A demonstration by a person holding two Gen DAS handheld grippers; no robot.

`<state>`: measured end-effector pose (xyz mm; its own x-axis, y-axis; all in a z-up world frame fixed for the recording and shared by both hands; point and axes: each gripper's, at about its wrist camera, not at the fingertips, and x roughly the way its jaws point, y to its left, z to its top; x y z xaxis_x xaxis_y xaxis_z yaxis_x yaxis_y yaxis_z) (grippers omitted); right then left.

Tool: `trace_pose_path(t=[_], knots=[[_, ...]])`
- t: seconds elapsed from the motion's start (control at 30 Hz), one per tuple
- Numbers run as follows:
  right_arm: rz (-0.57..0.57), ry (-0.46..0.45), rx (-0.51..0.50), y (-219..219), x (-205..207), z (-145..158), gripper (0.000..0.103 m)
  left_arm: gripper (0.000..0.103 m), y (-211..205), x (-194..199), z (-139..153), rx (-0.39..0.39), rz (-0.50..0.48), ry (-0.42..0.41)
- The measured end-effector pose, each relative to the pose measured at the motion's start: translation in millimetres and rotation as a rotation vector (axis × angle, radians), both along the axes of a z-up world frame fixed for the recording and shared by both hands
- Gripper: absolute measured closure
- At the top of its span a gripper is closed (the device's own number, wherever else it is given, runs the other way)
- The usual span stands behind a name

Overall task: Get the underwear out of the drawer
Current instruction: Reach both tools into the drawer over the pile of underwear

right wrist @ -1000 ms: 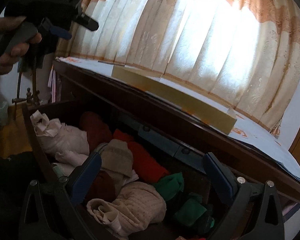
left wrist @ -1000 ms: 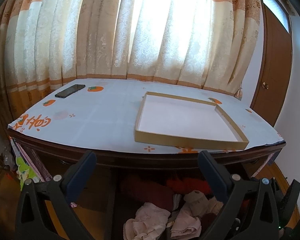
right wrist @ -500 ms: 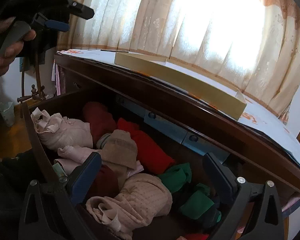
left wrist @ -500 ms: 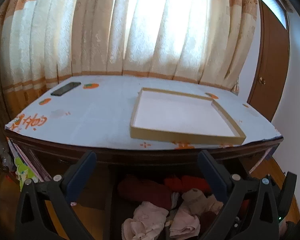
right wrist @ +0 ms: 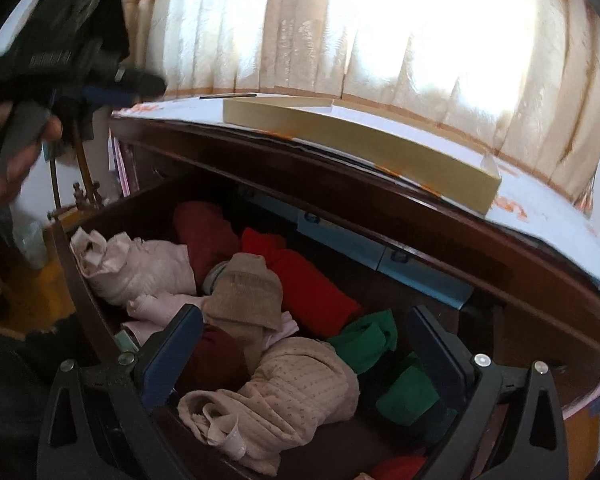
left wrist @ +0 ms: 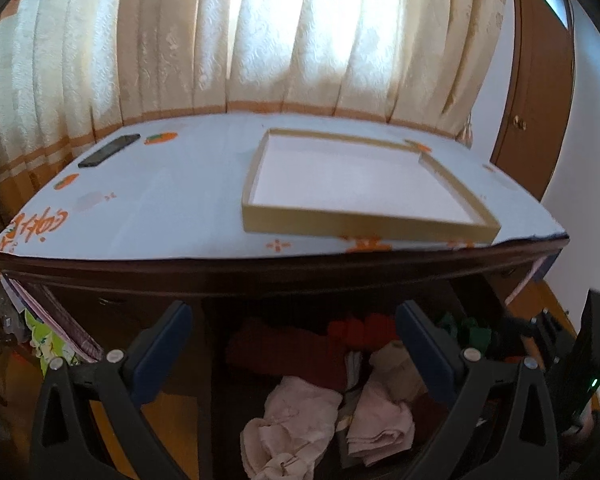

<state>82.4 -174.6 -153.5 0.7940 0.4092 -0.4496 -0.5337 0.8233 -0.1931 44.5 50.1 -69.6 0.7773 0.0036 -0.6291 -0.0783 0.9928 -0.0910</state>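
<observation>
Your right hand-held gripper (right wrist: 302, 344) hangs over the open drawer (right wrist: 76, 280), its fingers spread wide with nothing between them. Directly below it lies the underwear (right wrist: 284, 384), a heap of beige, pink, dark red, bright red and green pieces packed together inside the drawer. A tan folded piece (right wrist: 244, 292) sits just ahead of the left finger, and green ones (right wrist: 366, 338) lie nearer the right finger. Your left hand-held gripper (left wrist: 294, 346) is higher up, also wide open and empty, facing the tabletop (left wrist: 172, 204). Ahead of it on the tabletop rests a shallow cardboard box lid (left wrist: 364, 226), and farther off to its left a black phone (left wrist: 109, 150). Curtains (left wrist: 260, 40) hang behind.
</observation>
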Motion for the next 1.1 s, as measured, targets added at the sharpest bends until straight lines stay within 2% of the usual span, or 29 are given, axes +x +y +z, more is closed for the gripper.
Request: trace_pose_path(t=[0.1, 0.2, 0.3, 0.5, 0.6, 0.73, 0.97, 1.1], knots=[[-0.015, 0.027, 0.014, -2, 4, 0, 0.001, 0.0, 1, 5, -9, -0.008, -0.014, 0.038], [-0.015, 0.03, -0.012, 2, 5, -1, 0.001, 0.0, 0, 10, -19, -0.02, -0.035, 0.083], [-0.015, 0.034, -0.031, 4, 6, -1, 0.001, 0.0, -3, 13, -27, 0.003, -0.052, 0.12], [-0.04, 0.073, 0.008, -4, 14, 2, 0.001, 0.0, -11, 18, -48, 0.052, -0.104, 0.212], [-0.071, 0.073, 0.011, -7, 18, 5, 0.001, 0.0, -16, 21, -60, 0.066, -0.123, 0.256], [-0.052, 0.074, 0.012, -3, 20, 9, 0.001, 0.0, -17, 23, -70, 0.072, -0.136, 0.295], [-0.04, 0.17, 0.004, 10, 37, 6, 0.001, 0.001, -20, 25, -96, 0.09, -0.175, 0.388], [-0.041, 0.214, -0.059, 25, 46, 1, 0.001, 0.008, -28, 27, -104, 0.099, -0.209, 0.421]])
